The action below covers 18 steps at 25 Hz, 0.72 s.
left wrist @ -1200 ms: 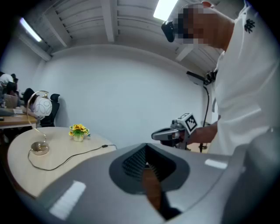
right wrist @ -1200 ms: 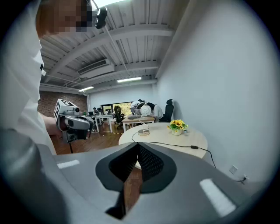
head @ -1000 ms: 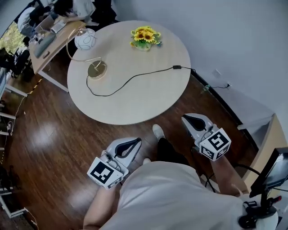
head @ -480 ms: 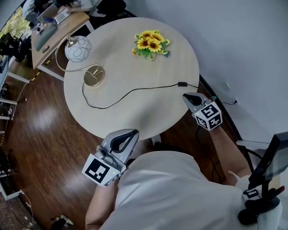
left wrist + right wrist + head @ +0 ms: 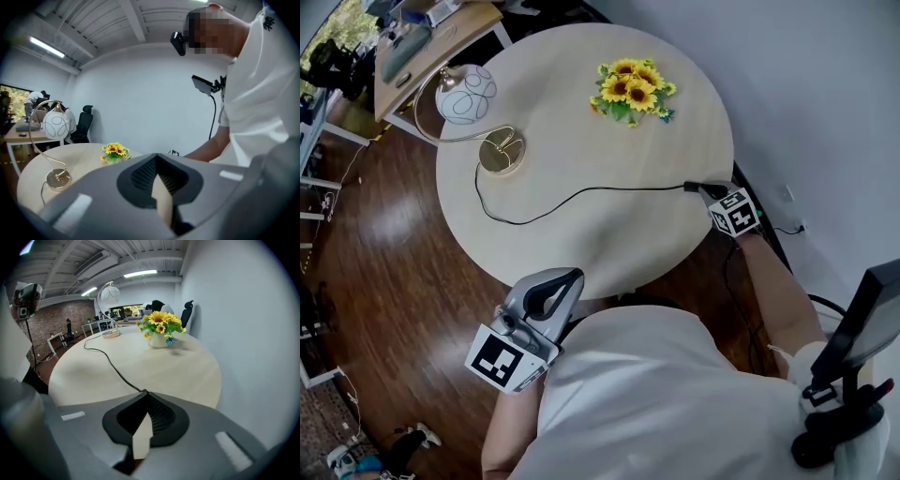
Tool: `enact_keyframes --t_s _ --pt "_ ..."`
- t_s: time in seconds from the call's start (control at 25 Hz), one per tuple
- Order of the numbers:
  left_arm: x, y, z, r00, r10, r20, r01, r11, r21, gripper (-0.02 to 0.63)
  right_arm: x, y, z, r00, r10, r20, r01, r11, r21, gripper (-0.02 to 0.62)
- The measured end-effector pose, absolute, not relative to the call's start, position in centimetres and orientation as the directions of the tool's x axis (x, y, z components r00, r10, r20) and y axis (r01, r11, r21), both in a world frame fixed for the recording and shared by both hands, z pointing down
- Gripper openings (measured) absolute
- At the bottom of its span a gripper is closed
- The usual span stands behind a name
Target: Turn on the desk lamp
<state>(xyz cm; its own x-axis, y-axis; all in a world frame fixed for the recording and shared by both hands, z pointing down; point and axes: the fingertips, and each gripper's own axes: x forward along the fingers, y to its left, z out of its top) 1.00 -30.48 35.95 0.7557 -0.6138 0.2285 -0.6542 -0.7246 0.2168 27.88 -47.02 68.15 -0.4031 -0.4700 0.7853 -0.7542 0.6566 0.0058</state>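
Note:
The desk lamp has a white globe shade [image 5: 466, 94] on a thin brass arc and a round brass base [image 5: 500, 150] at the round table's [image 5: 581, 239] far left. Its black cord [image 5: 581, 194] crosses the table to a small inline switch [image 5: 691, 187] at the right edge. My right gripper [image 5: 710, 192] is shut, its tip right at that switch; in the right gripper view the cord [image 5: 110, 363] runs up to the right gripper [image 5: 146, 391]. My left gripper [image 5: 561, 284] is shut and empty, just off the table's near edge. The left gripper view shows the lamp base [image 5: 58, 177].
A vase of sunflowers [image 5: 633, 89] stands at the table's far right. A cluttered wooden desk [image 5: 431, 37] sits behind the lamp. The white wall [image 5: 825, 112] runs close along the right, with a monitor on a stand [image 5: 862, 328] nearby. Dark wood floor [image 5: 384, 281] surrounds the table.
My right gripper has travelled forward from beside my body to the table's right edge, reaching the cord's switch. The left gripper has stayed low near the table's front edge.

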Motion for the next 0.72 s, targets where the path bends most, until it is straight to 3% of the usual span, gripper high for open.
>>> enact_keyframes --t_s 0.72 --pt "-0.8 -32.4 37.3 0.719 -0.642 0.266 -0.694 -0.678 0.242 0.018 27.8 -48.6 71.7 -0.352 -0.329 0.876 -0.721 0.692 -0.03 0.002"
